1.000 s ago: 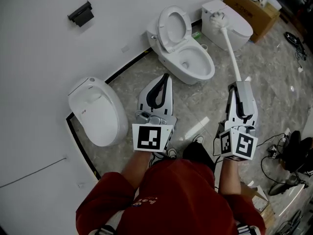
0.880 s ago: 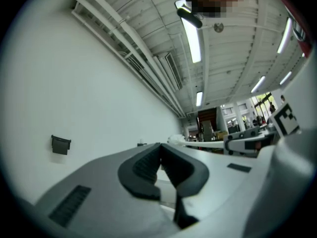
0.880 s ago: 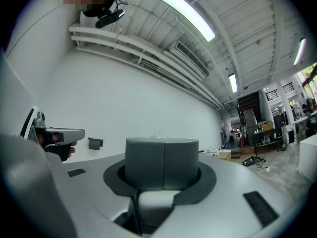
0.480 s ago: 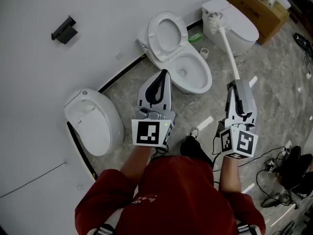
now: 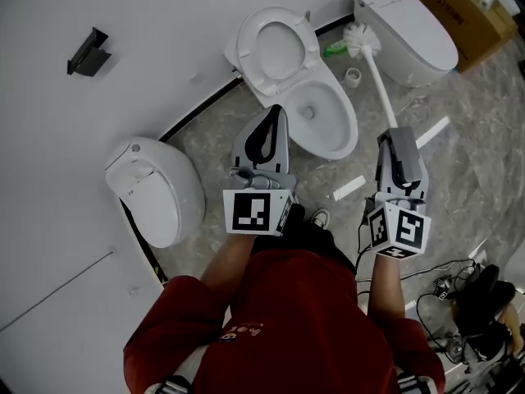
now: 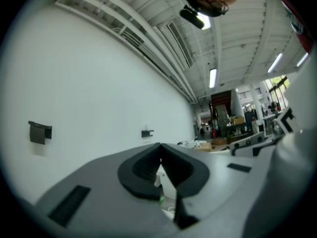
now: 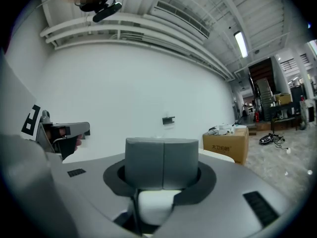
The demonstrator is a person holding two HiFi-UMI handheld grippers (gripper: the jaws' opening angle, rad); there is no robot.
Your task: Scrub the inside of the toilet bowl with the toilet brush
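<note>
Clamped tight in the right gripper (image 5: 394, 135): the toilet brush (image 5: 376, 76), slim white shaft slanting toward 11 o'clock, bristle head fuzzy and hard to read at the edges. In the right gripper view, just a white stub of handle under matte grey pads. Pinched together and empty: the left gripper (image 5: 276, 112), tips meeting above a dark V-shaped gap. At 9 o'clock from the shaft, the glossy oval toilet bowl (image 5: 351, 134), lid up, brush head outside it at 1 o'clock. Beneath, veined marble floor (image 5: 459, 162). Cut off at the frame's 1 o'clock, a cardboard box (image 5: 472, 23).
</note>
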